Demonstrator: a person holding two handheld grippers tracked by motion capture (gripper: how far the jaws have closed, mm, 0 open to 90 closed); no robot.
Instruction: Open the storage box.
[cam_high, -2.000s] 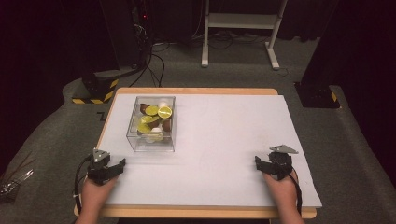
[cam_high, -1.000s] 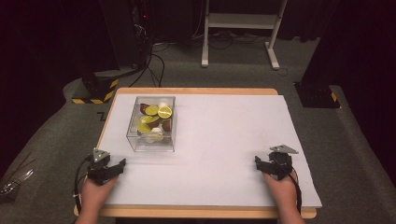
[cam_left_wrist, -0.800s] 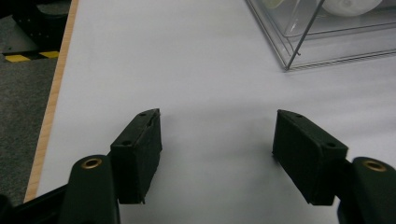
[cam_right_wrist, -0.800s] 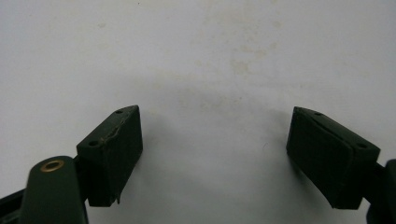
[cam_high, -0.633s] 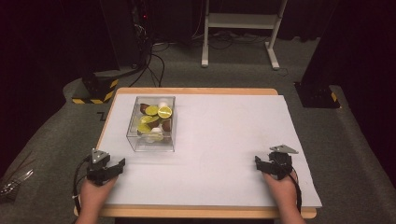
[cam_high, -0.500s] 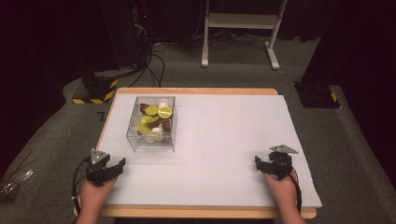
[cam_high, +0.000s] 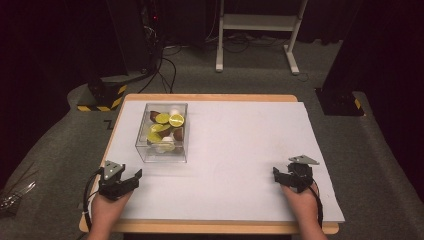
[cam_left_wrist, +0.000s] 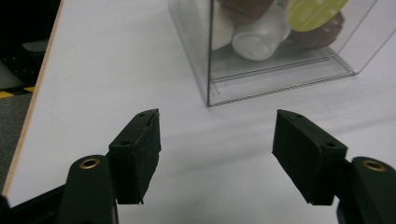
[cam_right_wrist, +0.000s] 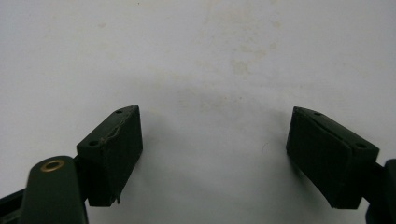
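A clear plastic box (cam_high: 163, 132) stands on the left half of the white table top (cam_high: 240, 145). It holds lime halves, brown pieces and a small whitish bottle (cam_left_wrist: 259, 35). My left gripper (cam_high: 127, 180) rests near the front left corner, open and empty, a short way in front of the box (cam_left_wrist: 280, 60). In the left gripper view its fingers (cam_left_wrist: 140, 149) stand wide apart, with the box's near corner beyond them. My right gripper (cam_high: 285, 176) rests at the front right, open, with bare table between its fingers (cam_right_wrist: 114, 144).
The table has a wooden rim (cam_high: 210, 227) along its front edge. Grey floor surrounds it, with cables and a yellow-black striped base (cam_high: 100, 100) at the back left and a white frame (cam_high: 260, 30) behind. Faint stains (cam_right_wrist: 233, 65) mark the table surface.
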